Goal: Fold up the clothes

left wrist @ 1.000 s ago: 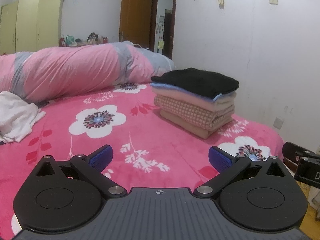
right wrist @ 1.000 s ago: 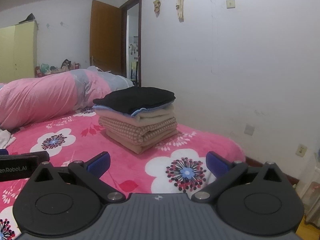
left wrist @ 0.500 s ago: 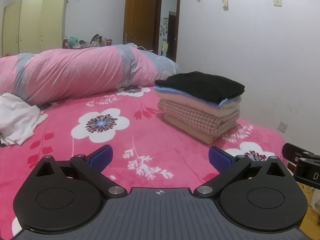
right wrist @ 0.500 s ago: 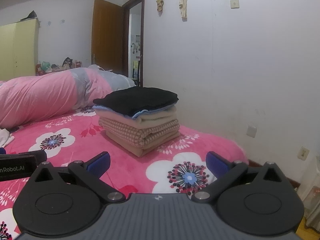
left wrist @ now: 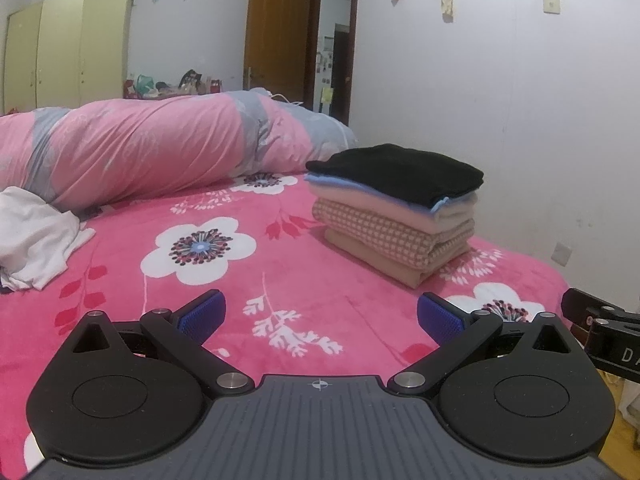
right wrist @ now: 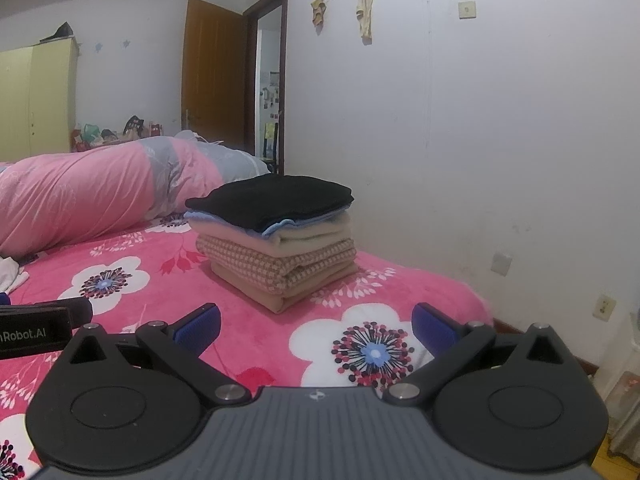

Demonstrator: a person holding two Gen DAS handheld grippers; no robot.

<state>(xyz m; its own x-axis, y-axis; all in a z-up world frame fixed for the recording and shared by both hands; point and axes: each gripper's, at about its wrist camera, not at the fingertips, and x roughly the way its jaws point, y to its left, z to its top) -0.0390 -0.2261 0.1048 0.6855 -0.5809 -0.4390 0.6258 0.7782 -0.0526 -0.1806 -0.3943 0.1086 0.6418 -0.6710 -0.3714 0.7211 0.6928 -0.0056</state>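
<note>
1. A stack of folded clothes [left wrist: 394, 210] lies right of centre in the left wrist view, on the pink flowered bedspread [left wrist: 256, 280] near the white wall; a black garment [left wrist: 400, 172] tops it, over blue, cream, checked and tan layers.
2. A crumpled white garment [left wrist: 34, 236] lies unfolded at the left edge of that view, well apart from the stack.
3. A rolled pink and grey duvet [left wrist: 160, 152] runs across the upper left behind both; a yellow wardrobe [left wrist: 68, 48] and a brown door [left wrist: 278, 28] stand beyond.
4. The left gripper [left wrist: 318, 316] hangs low over the bedspread, blue pads wide apart and holding nothing.
5. The right gripper [right wrist: 316, 322] is likewise spread wide and empty, the stack ahead at frame centre; nothing lies between either claw and the clothes.
6. Against the frame half a second ago, both views sit slightly nearer the stack and a little higher; the jaws have kept the same spread.
</note>
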